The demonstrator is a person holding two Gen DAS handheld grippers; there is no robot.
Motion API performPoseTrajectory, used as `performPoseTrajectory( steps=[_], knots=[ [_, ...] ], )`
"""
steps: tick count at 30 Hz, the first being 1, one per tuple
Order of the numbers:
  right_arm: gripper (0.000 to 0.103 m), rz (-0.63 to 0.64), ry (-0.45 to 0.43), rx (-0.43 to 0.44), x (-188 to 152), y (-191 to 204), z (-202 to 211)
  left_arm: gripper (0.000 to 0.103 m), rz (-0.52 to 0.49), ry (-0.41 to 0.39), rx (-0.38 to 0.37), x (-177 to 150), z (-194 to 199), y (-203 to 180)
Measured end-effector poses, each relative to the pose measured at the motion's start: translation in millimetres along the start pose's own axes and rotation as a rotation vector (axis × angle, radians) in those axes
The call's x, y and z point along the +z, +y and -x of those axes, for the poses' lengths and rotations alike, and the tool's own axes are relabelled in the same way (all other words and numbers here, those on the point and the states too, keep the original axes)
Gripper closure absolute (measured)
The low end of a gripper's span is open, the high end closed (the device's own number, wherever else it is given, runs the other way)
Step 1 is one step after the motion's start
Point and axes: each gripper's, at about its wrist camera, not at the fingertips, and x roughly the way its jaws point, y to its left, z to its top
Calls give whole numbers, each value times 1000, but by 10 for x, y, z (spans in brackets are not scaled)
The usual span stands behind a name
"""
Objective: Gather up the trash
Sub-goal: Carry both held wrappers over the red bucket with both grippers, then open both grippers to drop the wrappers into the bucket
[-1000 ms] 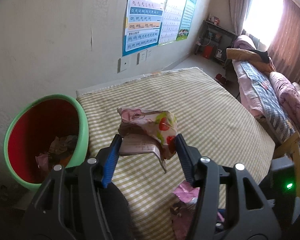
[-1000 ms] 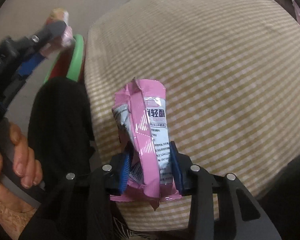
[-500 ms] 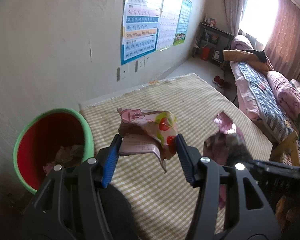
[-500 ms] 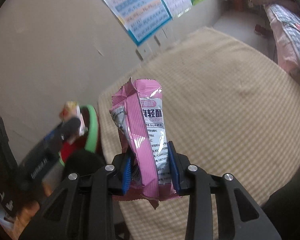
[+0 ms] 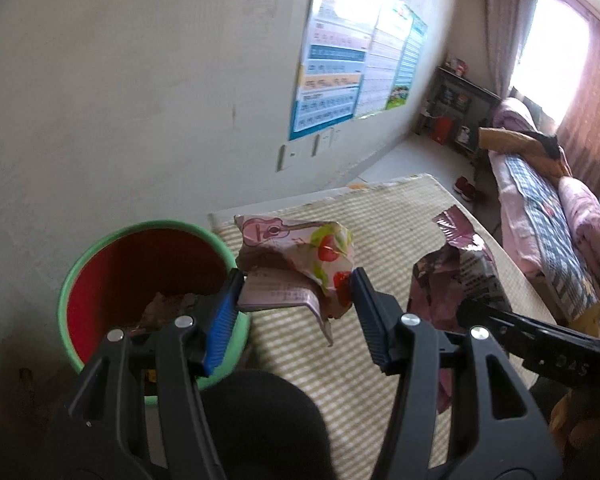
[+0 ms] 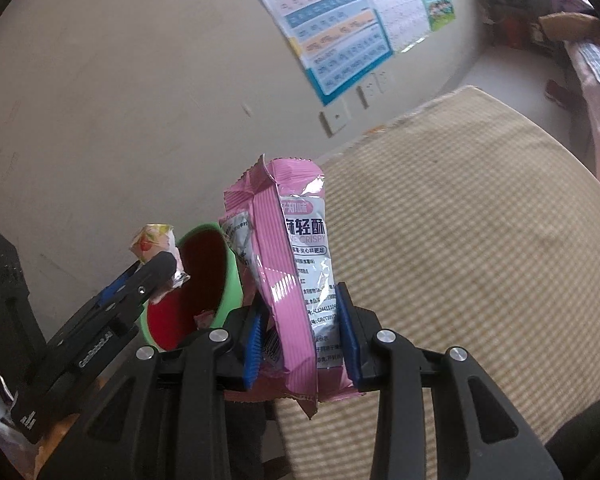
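We hold strawberry-print wrapper (image 5: 300, 264) clamped in left gripper (image 5: 296, 312), just beside green-rimmed red bin (image 5: 100, 276). Right gripper (image 6: 300, 344) pinches pink snack packet (image 6: 292, 280) above checked mat (image 6: 480, 240).

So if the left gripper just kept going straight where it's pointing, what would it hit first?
Probably the checked mat, just beyond the bin; depth is hard to judge. The left gripper already holds a strawberry wrapper.
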Motion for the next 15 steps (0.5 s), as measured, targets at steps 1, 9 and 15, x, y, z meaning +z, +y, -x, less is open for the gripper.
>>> performPoseTrajectory(
  steps=[1, 9, 15],
  knots=[
    [71, 9, 4, 5, 11, 58, -27, 50, 9, 1, 6, 7, -5, 54],
    [71, 100, 51, 38, 127, 512, -400, 50, 123, 18, 98, -26, -34, 700],
    [70, 169, 98, 68, 206, 888, -739, 50, 213, 33, 154, -89, -78, 1135]
  ],
)
